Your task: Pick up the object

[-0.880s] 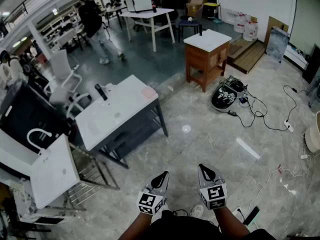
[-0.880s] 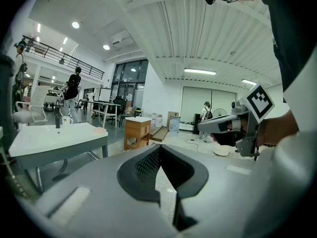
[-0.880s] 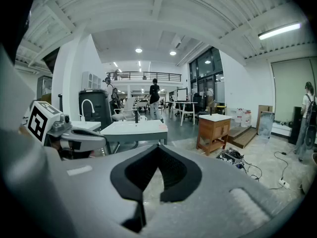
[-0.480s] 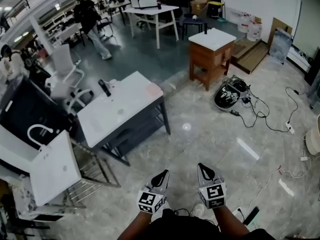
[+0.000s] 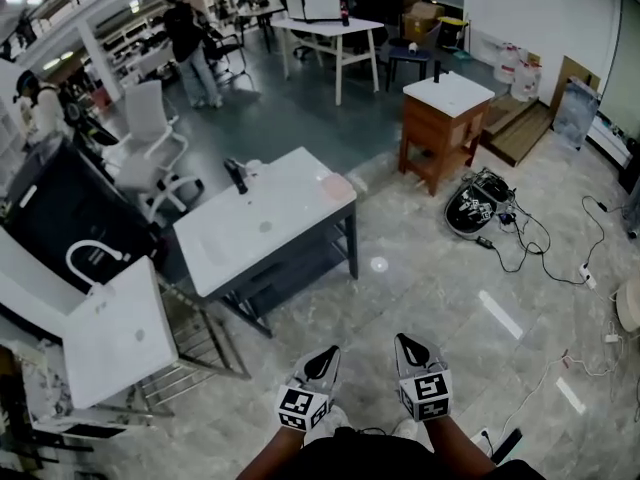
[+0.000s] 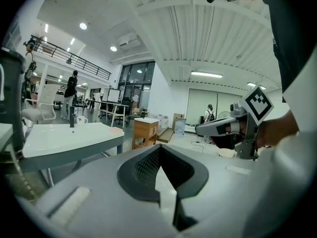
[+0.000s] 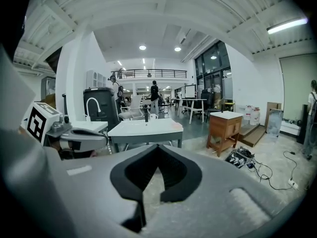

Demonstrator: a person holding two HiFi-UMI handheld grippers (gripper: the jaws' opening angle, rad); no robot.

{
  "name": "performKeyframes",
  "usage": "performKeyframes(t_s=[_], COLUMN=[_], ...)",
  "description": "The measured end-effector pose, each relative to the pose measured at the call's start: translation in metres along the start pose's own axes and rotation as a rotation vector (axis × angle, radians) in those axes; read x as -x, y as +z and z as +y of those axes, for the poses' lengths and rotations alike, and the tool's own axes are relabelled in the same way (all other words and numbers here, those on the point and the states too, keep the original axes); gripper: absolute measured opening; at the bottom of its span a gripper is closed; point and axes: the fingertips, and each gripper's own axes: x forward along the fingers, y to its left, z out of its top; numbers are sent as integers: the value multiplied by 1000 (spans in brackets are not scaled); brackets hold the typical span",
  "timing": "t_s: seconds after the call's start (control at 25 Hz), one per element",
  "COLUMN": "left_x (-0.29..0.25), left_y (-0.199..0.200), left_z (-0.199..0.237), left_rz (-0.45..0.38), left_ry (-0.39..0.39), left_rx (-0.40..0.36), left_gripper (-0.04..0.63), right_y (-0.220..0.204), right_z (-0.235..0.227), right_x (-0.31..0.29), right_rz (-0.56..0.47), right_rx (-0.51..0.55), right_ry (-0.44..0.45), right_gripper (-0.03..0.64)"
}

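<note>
A white-topped table (image 5: 262, 230) stands ahead and to the left. At its far edge are a black upright thing (image 5: 236, 175) and a white cup (image 5: 251, 167), with a pink flat item (image 5: 338, 185) on its right corner. My left gripper (image 5: 324, 352) and right gripper (image 5: 405, 341) are held low near my body, side by side over the floor, well short of the table. Both are shut with nothing between the jaws. The left gripper view shows the table (image 6: 64, 135) at left, and the right gripper view shows it (image 7: 143, 128) straight ahead.
A wooden cabinet with a white top (image 5: 447, 128) stands at the back right, with a black device and cables (image 5: 476, 204) on the floor beside it. A white sink unit with a curved tap (image 5: 108, 330) and a wire rack are at left. Office chairs (image 5: 150, 148) and people (image 5: 190, 38) are behind.
The table and cabinet have slid down and to the right in the head view, and the table looks larger. Both grippers stay together in the same place, shut.
</note>
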Motion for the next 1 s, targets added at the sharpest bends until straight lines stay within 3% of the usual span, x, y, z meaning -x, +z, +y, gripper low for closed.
performKeyframes(t_s=[0.24, 0.52, 1.0], left_x=[28, 43, -12], left_y=[1, -7, 15], left_z=[53, 87, 120], left_rz=[-9, -5, -6], left_ry=[43, 98, 158], left_rx=[-12, 33, 46], left_gripper=[18, 18, 18], right_y=[5, 9, 39], right_z=[40, 59, 14], right_x=[-39, -61, -119], right_rz=[12, 42, 28], right_rx=[4, 11, 22], right_ry=[30, 69, 111], right_gripper=[3, 3, 3])
